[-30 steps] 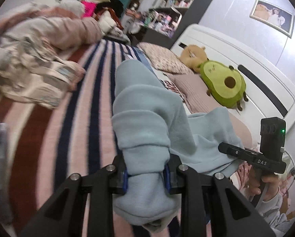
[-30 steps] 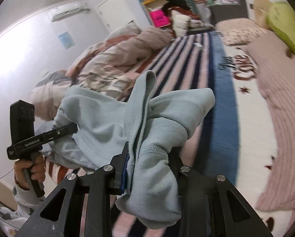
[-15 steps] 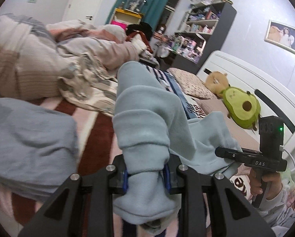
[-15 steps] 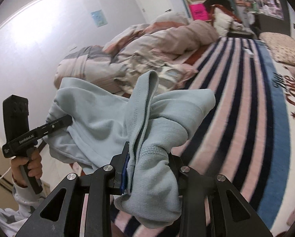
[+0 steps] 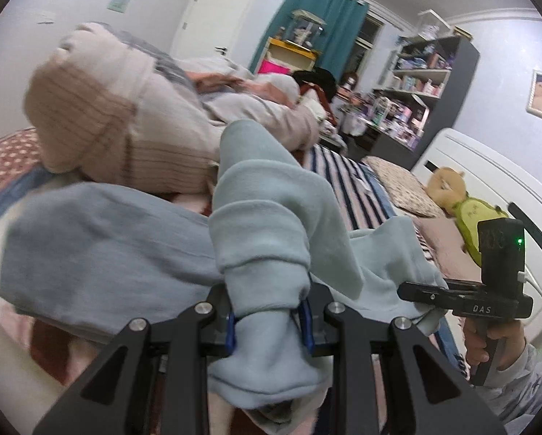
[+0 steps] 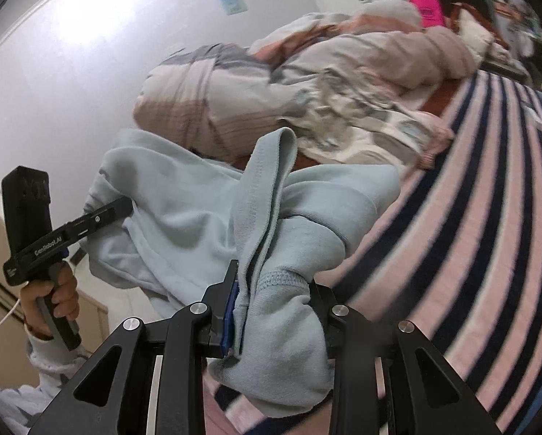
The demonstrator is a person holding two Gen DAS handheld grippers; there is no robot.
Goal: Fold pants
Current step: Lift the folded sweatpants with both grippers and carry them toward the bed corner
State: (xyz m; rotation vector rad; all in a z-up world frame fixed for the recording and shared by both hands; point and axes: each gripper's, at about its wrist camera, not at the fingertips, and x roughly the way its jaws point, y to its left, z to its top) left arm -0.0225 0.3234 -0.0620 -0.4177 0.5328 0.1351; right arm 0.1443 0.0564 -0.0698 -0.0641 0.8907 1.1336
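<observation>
The pale blue fleece pants [image 5: 267,217] hang bunched between my two grippers, lifted above the bed. My left gripper [image 5: 269,320] is shut on a thick fold of them. My right gripper [image 6: 274,320] is shut on another bunched fold of the pants [image 6: 205,217]. In the left wrist view the right gripper [image 5: 427,295] shows at the right, its tips buried in the cloth. In the right wrist view the left gripper [image 6: 124,204] shows at the left, also in the cloth. The rest of the pants' length is hidden in folds.
A striped pink, white and navy bedspread [image 6: 470,217] lies below. A rumpled pile of duvets [image 6: 325,83] lies at the far side. A grey-blue garment [image 5: 97,246] lies at the left. An avocado plush [image 5: 477,224], pillows and a white headboard [image 5: 488,166] are at the right.
Both grippers have swung with the pants toward the duvet end of the bed and tilted upward. The grey-blue garment has come into the left view. Both grips are unchanged.
</observation>
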